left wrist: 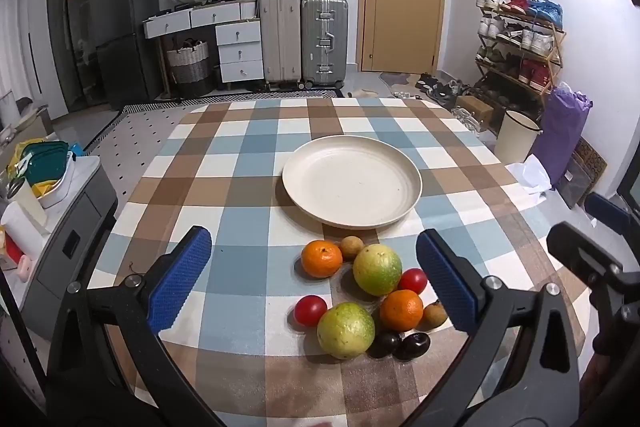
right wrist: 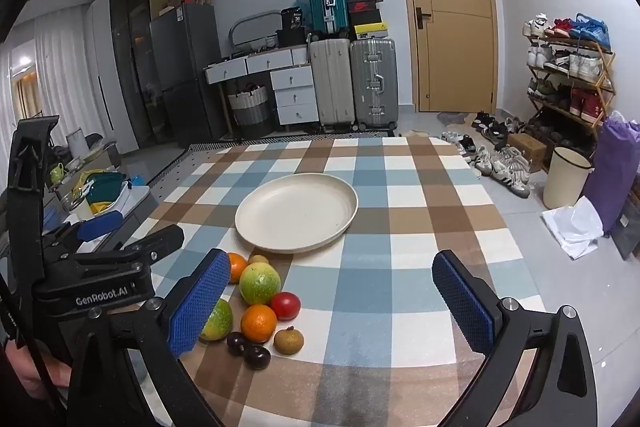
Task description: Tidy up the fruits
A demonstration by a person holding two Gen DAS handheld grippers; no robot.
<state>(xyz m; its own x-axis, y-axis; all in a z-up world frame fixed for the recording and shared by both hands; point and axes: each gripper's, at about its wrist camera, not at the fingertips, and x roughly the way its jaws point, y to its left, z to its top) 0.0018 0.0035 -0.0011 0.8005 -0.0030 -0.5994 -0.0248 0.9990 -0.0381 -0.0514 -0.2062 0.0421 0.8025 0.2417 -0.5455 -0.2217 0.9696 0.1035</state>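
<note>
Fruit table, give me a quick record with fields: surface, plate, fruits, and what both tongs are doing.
surface: table with checked cloth
plate: cream plate, nothing on it, beyond the fruit
fruits: clustered on the cloth near the plate; two oranges, two green fruits, two red fruits, two brown fruits, two dark plums
left tongs: open, holding nothing, over the cluster
right tongs: open, holding nothing, cluster at its left finger

Checked tablecloth (left wrist: 240, 163): matt woven cloth. Plate (left wrist: 352, 183): smooth, matt cream. Gripper pads (left wrist: 180, 283): blue, rough-textured. Tomatoes (left wrist: 310, 310): glossy.
</note>
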